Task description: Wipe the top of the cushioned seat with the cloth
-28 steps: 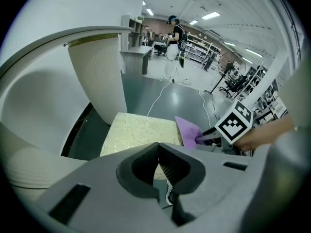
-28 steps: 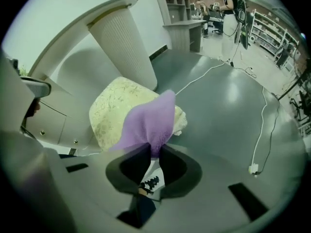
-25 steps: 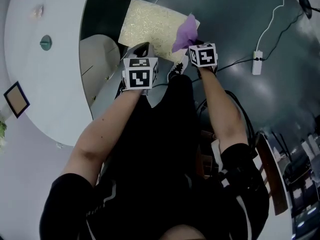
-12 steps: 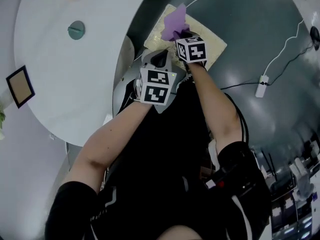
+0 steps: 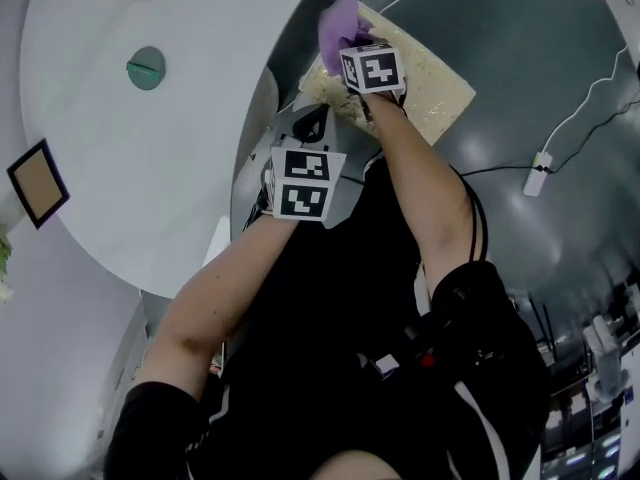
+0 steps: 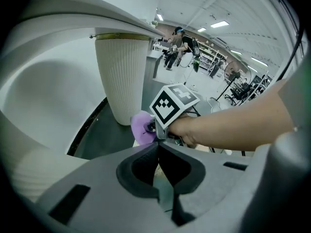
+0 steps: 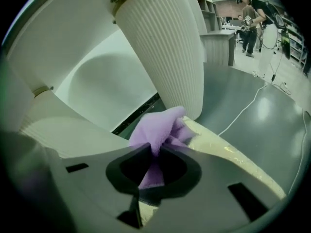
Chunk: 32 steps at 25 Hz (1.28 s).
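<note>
Cloth [image 5: 340, 23] [image 7: 158, 130], purple and bunched, is sitting clamped in the jaws of the right gripper [image 5: 352, 48] [image 7: 154, 152]. It is lying at the far corner of the cream seat [image 5: 440, 83] [image 7: 233, 164], just beside the ribbed pedestal [image 7: 165, 47] of the table [image 5: 150, 148]. The left gripper [image 5: 312, 118] [image 6: 158, 149] is hanging behind, nearer the person [image 5: 340, 348], its jaws pressing together on nothing. A cable [image 5: 580, 108] is trailing across the floor [image 5: 520, 28].

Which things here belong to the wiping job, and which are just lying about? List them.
For the job:
purple cloth, clamped in the right gripper
cushioned seat

Lying about:
left gripper, shut on nothing
white table
teal disc
dark-framed square
power strip on the floor
</note>
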### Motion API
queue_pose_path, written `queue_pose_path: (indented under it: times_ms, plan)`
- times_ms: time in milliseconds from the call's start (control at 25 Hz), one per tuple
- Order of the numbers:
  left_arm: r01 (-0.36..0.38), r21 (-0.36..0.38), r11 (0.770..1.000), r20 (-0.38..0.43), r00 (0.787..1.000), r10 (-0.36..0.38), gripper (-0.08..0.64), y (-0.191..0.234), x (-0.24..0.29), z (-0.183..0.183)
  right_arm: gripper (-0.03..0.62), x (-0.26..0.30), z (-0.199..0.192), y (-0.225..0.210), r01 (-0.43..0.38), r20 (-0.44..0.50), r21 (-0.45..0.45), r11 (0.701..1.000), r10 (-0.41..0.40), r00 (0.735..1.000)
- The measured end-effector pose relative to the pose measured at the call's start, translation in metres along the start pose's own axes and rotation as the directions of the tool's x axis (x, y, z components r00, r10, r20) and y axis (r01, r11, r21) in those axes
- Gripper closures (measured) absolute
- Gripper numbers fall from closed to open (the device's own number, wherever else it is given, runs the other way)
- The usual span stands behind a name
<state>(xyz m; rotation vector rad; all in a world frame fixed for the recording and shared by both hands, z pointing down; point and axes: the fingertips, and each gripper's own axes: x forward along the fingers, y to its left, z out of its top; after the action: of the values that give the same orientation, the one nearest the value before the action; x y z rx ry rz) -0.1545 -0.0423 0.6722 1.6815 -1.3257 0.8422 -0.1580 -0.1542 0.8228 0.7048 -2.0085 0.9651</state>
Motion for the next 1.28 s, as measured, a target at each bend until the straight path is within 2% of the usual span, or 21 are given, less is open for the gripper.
queue_pose_path:
  times_ms: [240,480,720,1040,1280]
  plan:
    - [-0.005,0.016,1.000,-0.017,1.000,0.005,0.555,-0.017,0.008,0.007,0.545,-0.014,-0.015,-0.024,0.005,-0.032,0.044,0.999,-0.003,0.999]
    - [0.026,0.075,0.997,-0.035,0.999,-0.023,0.557,-0.050,0.017,0.016,0.545,-0.044,-0.045,-0.064,0.032,-0.023,0.163,0.986,-0.029,0.999]
    - [0.049,0.117,0.992,-0.066,0.997,-0.041,0.555,-0.094,0.023,0.014,0.545,-0.079,-0.080,-0.103,0.047,-0.004,0.236,0.971,-0.047,0.999]
    - [0.051,0.201,0.978,-0.082,0.996,-0.035,0.555,-0.139,0.026,0.017,0.545,-0.110,-0.111,-0.136,0.049,0.005,0.280,0.959,-0.053,0.999]
    - [0.049,0.210,0.976,-0.097,0.995,-0.029,0.557,-0.160,0.021,0.013,0.545,-0.131,-0.131,-0.160,0.051,0.010,0.324,0.945,-0.057,0.998]
